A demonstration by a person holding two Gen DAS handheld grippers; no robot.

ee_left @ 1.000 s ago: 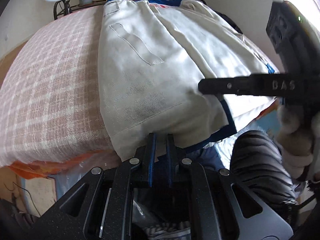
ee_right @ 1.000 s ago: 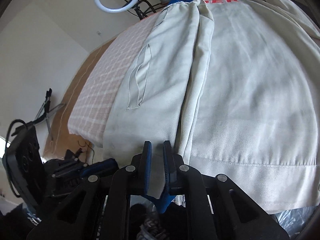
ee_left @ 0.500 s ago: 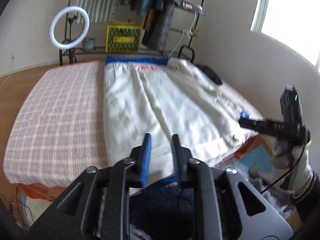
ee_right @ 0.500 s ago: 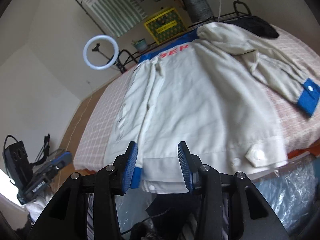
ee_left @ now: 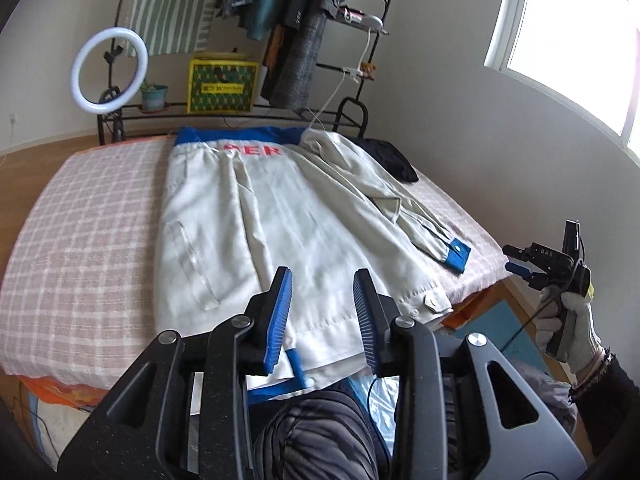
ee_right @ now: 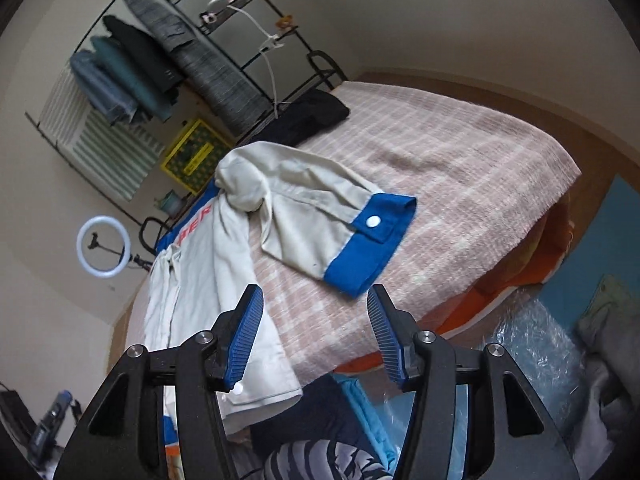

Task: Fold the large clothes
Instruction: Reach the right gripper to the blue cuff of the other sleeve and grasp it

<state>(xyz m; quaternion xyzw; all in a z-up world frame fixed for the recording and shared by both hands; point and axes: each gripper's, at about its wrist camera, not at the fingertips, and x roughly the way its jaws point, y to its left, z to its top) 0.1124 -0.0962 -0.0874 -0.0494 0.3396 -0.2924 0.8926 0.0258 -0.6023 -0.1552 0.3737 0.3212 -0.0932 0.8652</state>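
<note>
A lived-in bedroom in a home. A bed with a pink-and-white checked cover (ee_left: 80, 216) fills the floor space, a cream jacket with blue trim (ee_left: 280, 216) spread on it. Behind stands a black wire clothes rack (ee_left: 360, 20) hung with dark garments (ee_left: 296, 32). A white ring light (ee_left: 109, 70), a small potted plant (ee_left: 153, 95), a yellow-green box (ee_left: 222, 86) and a bright window (ee_left: 568, 40) complete it.

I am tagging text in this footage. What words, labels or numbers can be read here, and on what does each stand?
"PER", red letters, start hidden by a fold: on the cream jacket below its blue collar, lying on the bed.
"DAS": on the black body of the right tongs, seen from the left wrist.
Label on the yellow crate behind the bed: too small to read.
</note>
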